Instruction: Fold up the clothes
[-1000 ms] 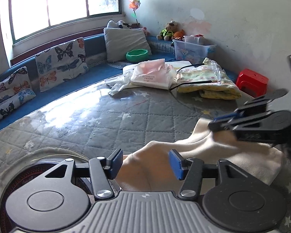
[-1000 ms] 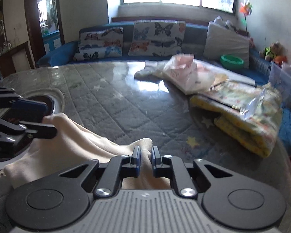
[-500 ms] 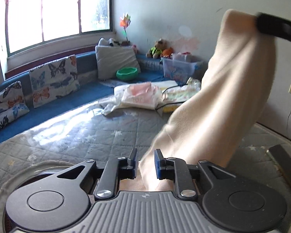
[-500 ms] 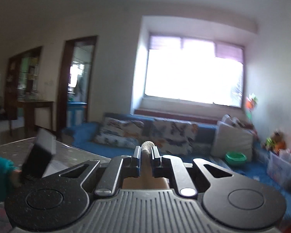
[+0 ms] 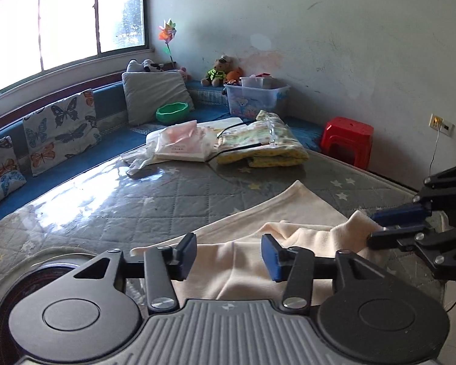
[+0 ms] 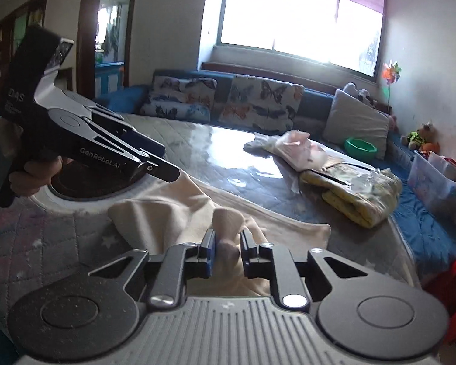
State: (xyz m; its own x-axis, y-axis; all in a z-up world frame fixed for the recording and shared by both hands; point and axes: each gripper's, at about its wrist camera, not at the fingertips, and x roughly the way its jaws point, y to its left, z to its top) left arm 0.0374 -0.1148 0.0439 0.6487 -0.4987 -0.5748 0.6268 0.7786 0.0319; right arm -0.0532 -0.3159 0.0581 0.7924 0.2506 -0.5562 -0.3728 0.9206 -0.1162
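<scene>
The cream garment (image 5: 267,228) lay spread on the grey quilted table cover (image 5: 130,203), its far corner pointing toward 12 o'clock and its bulk bunched near both tools. In the left wrist view the left gripper (image 5: 229,255) stood with its blue pads (image 5: 270,257) spread wide apart, and the cloth passed beneath the gap without being held by either pad. At 3 o'clock of that view the right gripper (image 5: 377,225) had its tips on a raised peak of the fabric.

In the right wrist view the right gripper (image 6: 226,248) showed its fingers (image 6: 208,249) partly apart, with a lifted fold of the cream garment (image 6: 173,210) standing between them; whether the pads actually pressed the fold could not be told. At 10 o'clock the left gripper (image 6: 161,167) hovered with its tips just above the garment's edge, gripped by the person's hand (image 6: 36,173).

Farther off, at 1 o'clock of the garment, a folded yellow blanket (image 5: 264,146) and a plastic bag with pink contents (image 5: 182,143) rested on the cover, well apart from the cloth.
</scene>
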